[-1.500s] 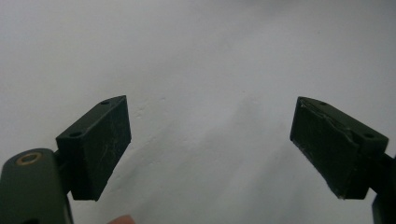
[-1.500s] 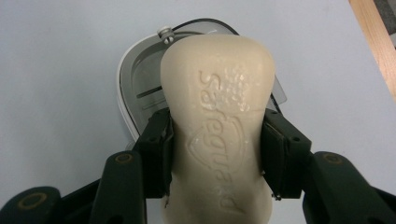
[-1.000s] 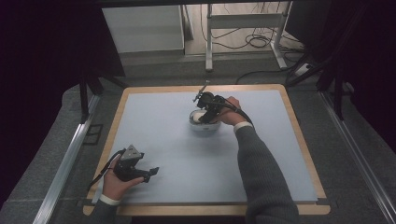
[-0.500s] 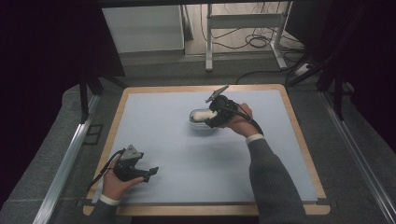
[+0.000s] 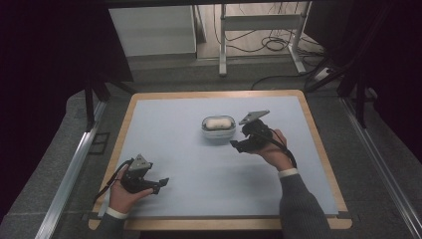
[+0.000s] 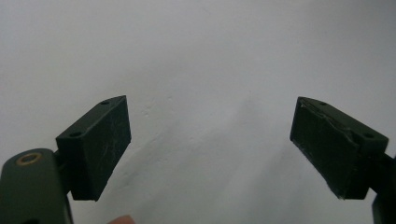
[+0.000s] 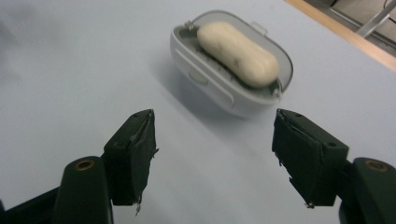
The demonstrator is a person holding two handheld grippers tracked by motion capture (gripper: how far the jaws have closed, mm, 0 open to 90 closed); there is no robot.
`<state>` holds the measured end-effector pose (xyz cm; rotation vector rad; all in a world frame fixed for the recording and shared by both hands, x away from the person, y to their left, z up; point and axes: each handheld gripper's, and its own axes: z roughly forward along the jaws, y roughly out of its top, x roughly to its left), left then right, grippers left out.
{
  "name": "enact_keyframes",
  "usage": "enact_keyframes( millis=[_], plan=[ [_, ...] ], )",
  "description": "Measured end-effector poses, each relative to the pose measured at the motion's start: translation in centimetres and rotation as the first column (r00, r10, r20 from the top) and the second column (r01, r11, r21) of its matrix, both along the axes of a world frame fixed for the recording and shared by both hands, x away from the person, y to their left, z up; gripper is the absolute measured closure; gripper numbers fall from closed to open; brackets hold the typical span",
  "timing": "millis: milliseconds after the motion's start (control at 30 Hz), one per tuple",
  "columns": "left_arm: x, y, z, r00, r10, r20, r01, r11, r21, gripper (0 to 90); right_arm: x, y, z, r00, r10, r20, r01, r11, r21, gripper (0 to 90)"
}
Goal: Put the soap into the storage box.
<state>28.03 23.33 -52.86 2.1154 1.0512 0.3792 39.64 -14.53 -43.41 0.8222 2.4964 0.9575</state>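
Oblong cream-coloured bar of soap (image 7: 238, 54) lies lengthwise in a shallow white plastic soap dish (image 7: 210, 84) with rounded corners; the bar sits on the ribbed floor inside the rim. Dish stands on the pale blue table mat (image 5: 199, 164), toward the far middle, clear of the light wooden table edge (image 5: 219, 94).

Right gripper (image 5: 238, 145), in the right hand (image 5: 271, 149), sits just beside the dish on its right side in the high view, not touching it. In the right gripper view its two black jaws stand spread, having just been opening, with bare mat between them and the dish a little way ahead.

Left gripper (image 5: 162, 182) rests near the front left corner of the mat, well apart from the dish, held in the left hand (image 5: 124, 194). Jaws spread wide over bare mat, nothing between them.
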Motion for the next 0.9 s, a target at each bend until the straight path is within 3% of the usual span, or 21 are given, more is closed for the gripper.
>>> enact_keyframes(
  millis=[267, 533, 567, 633, 733, 900],
  plan=[
    [0.1, -0.2, -0.2, 1.0000, -0.002, -0.006, 0.002, 1.0000, 0.007, 12.8, -2.4, -3.1, -2.5, 0.9993, -0.036, -0.014, 0.036, 0.9993, 0.009, 29.6],
    [0.1, -0.2, -0.1, 1.0000, 0.002, -0.004, -0.002, 1.0000, 0.009, 12.8, -4.6, -6.1, -4.8, 0.9949, -0.097, -0.028, 0.099, 0.9925, 0.072, 29.5],
    [0.1, -0.2, -0.2, 1.0000, 0.002, -0.005, -0.002, 1.0000, 0.006, 12.8, -4.6, -6.3, -5.1, 0.9938, -0.105, -0.035, 0.108, 0.9912, 0.077, 29.5],
    [0.1, -0.2, -0.2, 1.0000, 0.002, -0.004, -0.002, 1.0000, 0.008, 12.8, -4.6, -6.4, -5.3, 0.9929, -0.113, -0.035, 0.115, 0.9925, 0.041, 29.1],
    [0.1, -0.2, -0.1, 1.0000, 0.002, -0.004, -0.002, 1.0000, 0.007, 12.8, -4.6, -6.6, -5.1, 0.9928, -0.116, -0.031, 0.118, 0.9900, 0.078, 29.1],
    [0.1, -0.1, -0.1, 1.0000, 0.001, -0.002, -0.001, 1.0000, 0.007, 12.8, -4.8, -6.3, -5.3, 0.9922, -0.124, -0.004, 0.125, 0.9899, 0.068, 29.1]
  ],
)
